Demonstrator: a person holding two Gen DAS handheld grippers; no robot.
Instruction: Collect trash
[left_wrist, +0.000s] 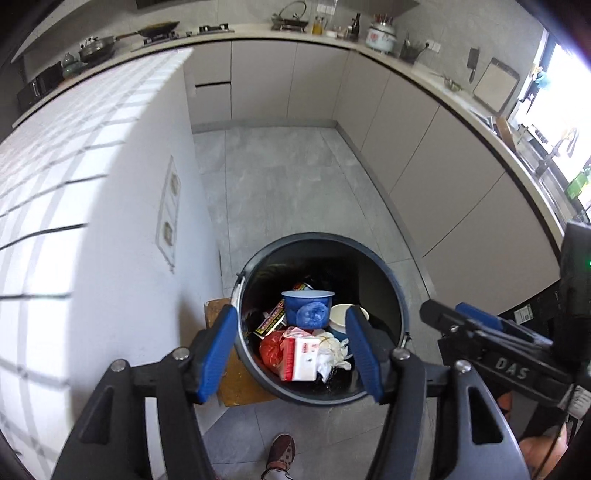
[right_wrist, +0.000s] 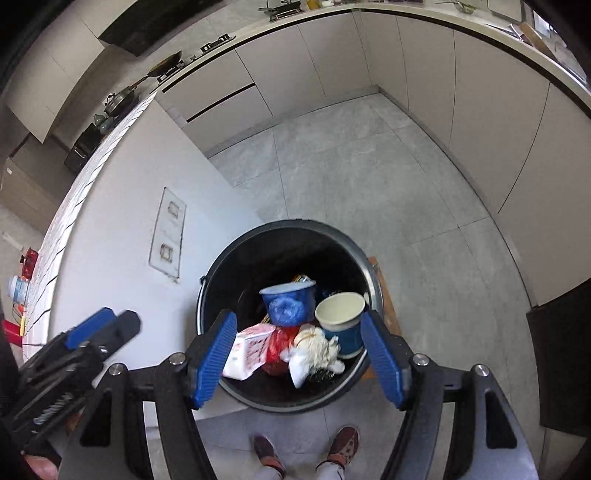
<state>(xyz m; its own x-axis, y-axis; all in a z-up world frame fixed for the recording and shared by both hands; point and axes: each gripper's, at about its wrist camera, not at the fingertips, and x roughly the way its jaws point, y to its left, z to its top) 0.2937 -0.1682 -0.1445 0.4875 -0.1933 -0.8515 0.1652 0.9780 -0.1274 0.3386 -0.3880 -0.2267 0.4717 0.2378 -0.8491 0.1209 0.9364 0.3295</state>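
Bin rim (left_wrist: 321, 236) beside white wall (left_wrist: 122, 221)

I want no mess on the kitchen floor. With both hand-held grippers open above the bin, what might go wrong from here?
1. The trash bin is piled high; the white paper cup and blue bowl sit near the rim, so more trash may tip them out.
2. The left hand-held gripper and right hand-held gripper hang close together and might collide.
3. The person's shoes stand by the bin and could knock it.
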